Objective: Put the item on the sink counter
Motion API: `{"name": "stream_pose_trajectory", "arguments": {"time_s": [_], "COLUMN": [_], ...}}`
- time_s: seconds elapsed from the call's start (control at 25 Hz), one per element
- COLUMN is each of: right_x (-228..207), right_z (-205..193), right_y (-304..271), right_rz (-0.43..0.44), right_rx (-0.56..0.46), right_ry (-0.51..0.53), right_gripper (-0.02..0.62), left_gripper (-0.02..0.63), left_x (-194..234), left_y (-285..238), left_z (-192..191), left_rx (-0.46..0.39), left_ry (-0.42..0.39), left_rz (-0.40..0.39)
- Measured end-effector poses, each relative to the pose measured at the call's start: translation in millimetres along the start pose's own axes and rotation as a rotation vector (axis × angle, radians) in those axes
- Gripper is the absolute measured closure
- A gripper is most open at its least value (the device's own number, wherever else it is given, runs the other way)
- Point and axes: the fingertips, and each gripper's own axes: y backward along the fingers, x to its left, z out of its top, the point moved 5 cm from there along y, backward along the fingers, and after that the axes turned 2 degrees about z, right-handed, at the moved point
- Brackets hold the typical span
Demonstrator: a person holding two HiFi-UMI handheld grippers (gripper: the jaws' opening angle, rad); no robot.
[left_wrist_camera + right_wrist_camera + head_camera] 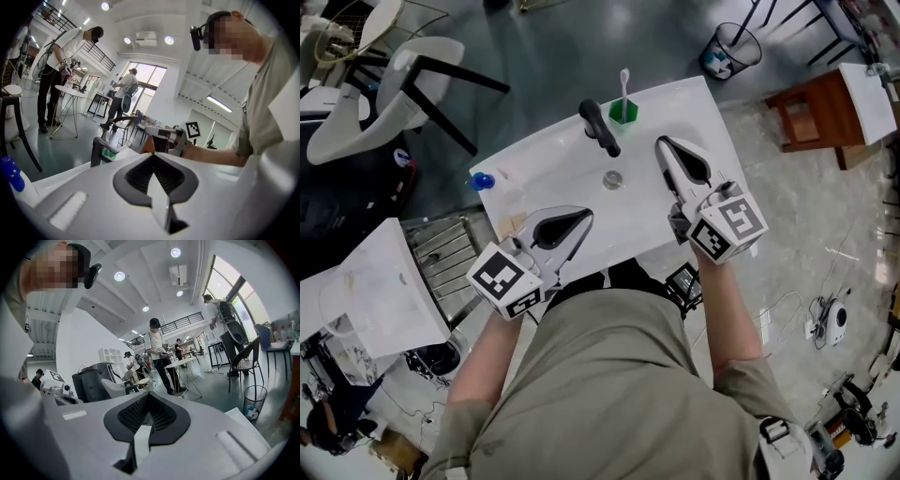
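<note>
A white sink counter (546, 174) carries a black faucet (599, 127), a drain (612, 179) and, at its far edge, a green cup (623, 112) with a white toothbrush standing in it. A clear bottle with a blue cap (483, 180) lies at the counter's left corner. My left gripper (584, 217) hovers over the near left part of the basin, shut and empty. Over the right side, my right gripper (662, 143) is shut on nothing, beside the faucet. In the left gripper view the shut jaws (153, 163) face the faucet (98, 151), blue cap (11, 174) and right gripper (172, 138).
A metal rack (442, 255) and a white box (373, 291) stand left of the counter. A white chair (398, 80) is at the far left, a wire bin (731, 50) and a wooden stool (811, 111) at the far right. Several people stand in the room behind.
</note>
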Motion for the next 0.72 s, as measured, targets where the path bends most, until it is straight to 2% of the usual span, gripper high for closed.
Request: {"name": "stream_pose_trajectory", "arguments": {"time_s": [0.72], "right_x": [40.7], "right_z": [-3.3], "right_y": [23.2], "right_rz": [-0.039], "right_rx": [-0.001], "right_ry": [-0.012], "right_gripper": [0.584], "left_gripper": [0.600], "left_x": [-9.6], "left_y": [17.2], "left_z": [6.5], "left_rx": [0.001], "left_ry": [-0.040], "left_rz": [-0.046]}}
